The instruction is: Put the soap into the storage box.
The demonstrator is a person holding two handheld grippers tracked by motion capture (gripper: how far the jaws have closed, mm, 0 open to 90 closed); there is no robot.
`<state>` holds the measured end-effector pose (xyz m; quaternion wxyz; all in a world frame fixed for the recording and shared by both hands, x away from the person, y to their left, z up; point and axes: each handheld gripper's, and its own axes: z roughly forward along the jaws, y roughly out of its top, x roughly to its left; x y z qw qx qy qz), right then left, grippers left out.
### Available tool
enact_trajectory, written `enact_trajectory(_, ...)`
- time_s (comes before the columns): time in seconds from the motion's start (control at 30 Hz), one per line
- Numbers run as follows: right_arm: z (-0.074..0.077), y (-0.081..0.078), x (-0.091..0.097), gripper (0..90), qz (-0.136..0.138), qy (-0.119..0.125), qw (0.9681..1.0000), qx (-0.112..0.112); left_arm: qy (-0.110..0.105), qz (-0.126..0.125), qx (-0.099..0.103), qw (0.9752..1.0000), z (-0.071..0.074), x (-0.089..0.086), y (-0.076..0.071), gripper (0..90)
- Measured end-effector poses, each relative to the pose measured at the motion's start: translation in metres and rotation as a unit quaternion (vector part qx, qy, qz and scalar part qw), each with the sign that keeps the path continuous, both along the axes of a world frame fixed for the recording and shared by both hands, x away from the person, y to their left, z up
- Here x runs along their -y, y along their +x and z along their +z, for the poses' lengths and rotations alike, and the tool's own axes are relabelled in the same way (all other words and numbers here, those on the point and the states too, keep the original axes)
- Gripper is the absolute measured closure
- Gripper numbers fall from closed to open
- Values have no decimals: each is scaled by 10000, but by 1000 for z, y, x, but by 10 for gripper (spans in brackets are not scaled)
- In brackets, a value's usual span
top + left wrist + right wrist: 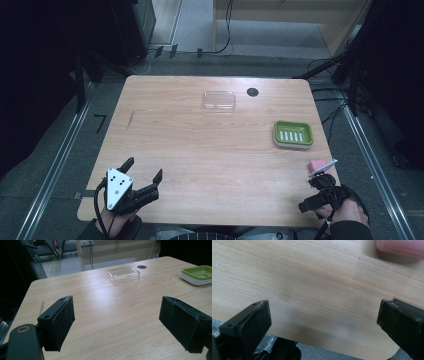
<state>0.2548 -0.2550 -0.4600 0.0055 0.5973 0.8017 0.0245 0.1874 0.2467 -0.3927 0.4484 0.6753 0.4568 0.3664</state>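
At the bottom left of the high view, the left gripper [145, 170] rests over the near edge of a wooden table [200, 150], its jaws spread wide with nothing between them. At the bottom right, the right gripper [317, 192] hangs over the table's near right corner; in its own view the jaws stand wide apart above bare wood. Just beyond it, at the right edge, lies a pink soap bar [317, 165], blurred at the upper right of the right gripper view [402, 246] and untouched. Farther up, right of centre, sits a green soap dish [293, 134]. Near the far edge, at centre, lies a clear plastic lid [219, 100], beside a small dark round hole [252, 92].
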Motion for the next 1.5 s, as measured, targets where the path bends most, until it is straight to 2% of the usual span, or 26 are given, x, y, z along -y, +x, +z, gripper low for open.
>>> enact_trajectory(0.93, 1, 6, -1, 0, 94, -137, 9998, 137, -6, 7, -7, 10000, 0, -1, 0, 134)
enact_trajectory(1.17, 2, 11, 5, 0, 1, -213, 9994, 256, 40, -24, -27, 10000, 0, 2, 1, 134)
enact_trajectory(1.3, 5, 14, 7, 0, -37, -243, 9992, 324, -11, 3, -17, 10000, 0, 0, 1, 134)
enact_trajectory(1.5, 7, 19, 7, 0, 1, -257, 9989, 390, 11, -11, -16, 10000, 0, 1, 1, 134)
